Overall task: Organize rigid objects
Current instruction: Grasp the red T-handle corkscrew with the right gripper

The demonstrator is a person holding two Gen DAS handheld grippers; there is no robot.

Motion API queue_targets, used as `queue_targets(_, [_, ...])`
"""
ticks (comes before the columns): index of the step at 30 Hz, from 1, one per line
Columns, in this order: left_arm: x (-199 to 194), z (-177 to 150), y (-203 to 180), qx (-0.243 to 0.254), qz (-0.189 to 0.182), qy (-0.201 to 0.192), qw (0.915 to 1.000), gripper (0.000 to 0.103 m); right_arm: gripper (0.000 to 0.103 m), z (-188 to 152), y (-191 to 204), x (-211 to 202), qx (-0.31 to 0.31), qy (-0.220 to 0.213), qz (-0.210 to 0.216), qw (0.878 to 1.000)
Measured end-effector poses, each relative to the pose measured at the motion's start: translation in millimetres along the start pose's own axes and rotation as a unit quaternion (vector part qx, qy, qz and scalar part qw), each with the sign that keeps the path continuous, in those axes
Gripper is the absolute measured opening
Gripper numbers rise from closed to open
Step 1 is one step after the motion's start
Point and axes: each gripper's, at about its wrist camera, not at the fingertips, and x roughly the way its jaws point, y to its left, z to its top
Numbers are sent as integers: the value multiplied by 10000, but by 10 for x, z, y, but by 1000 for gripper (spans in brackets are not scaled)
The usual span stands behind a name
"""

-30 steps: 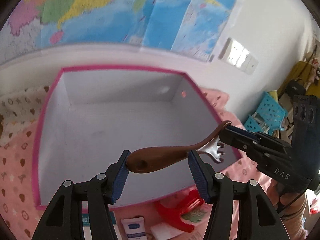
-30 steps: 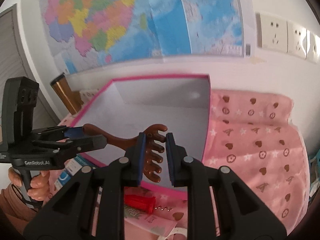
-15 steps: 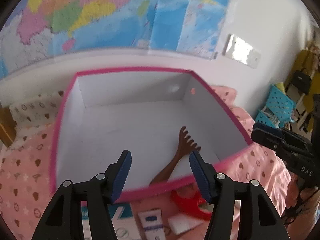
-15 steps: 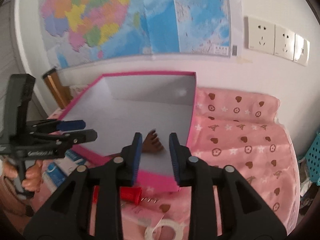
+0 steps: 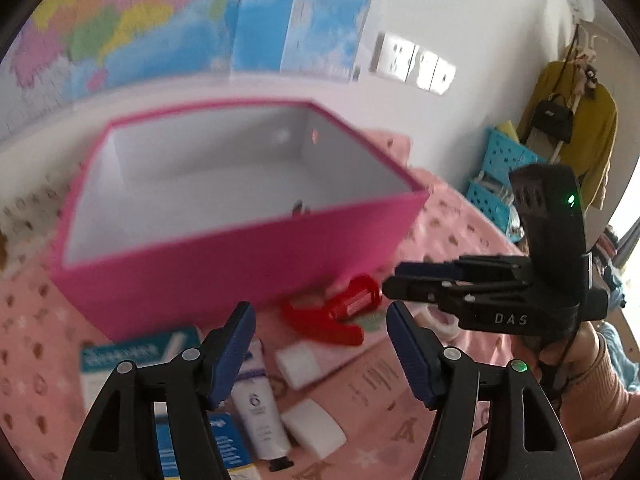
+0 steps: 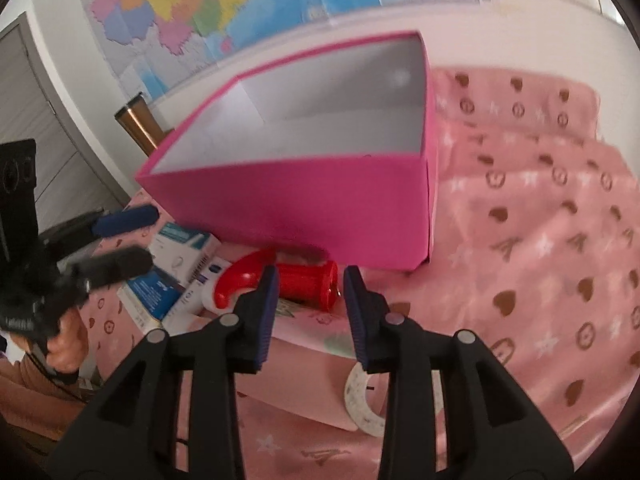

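Brown back-scratcher that both grippers held 1 s ago is now down inside the pink box (image 5: 248,264), so that item looks done. Left gripper (image 5: 320,344) & right gripper (image 6: 306,306) have pulled back low, jaws wide open, empty, right one lined up w/ the red corkscrew (image 6: 304,280) just outside the box. Scratcher mostly hidden behind the box's near wall, only a dark tip showing; frames motion-blurred, so small items by the box are hard to ID.

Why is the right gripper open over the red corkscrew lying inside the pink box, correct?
Not quite. The red corkscrew lies outside the pink box, on the pink cloth against the box's front wall, as the right wrist view shows. The right gripper is indeed open above it.
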Motion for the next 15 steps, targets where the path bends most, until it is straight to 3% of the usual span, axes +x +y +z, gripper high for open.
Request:
queue_targets(5, [238, -63, 46, -248, -247, 405, 9986, 69, 38, -2, -39, 132, 57, 132, -31, 9999])
queue_targets(15, [425, -86, 97, -505, -461, 697, 9952, 69, 36, 12, -29, 258, 143, 179, 27, 9997])
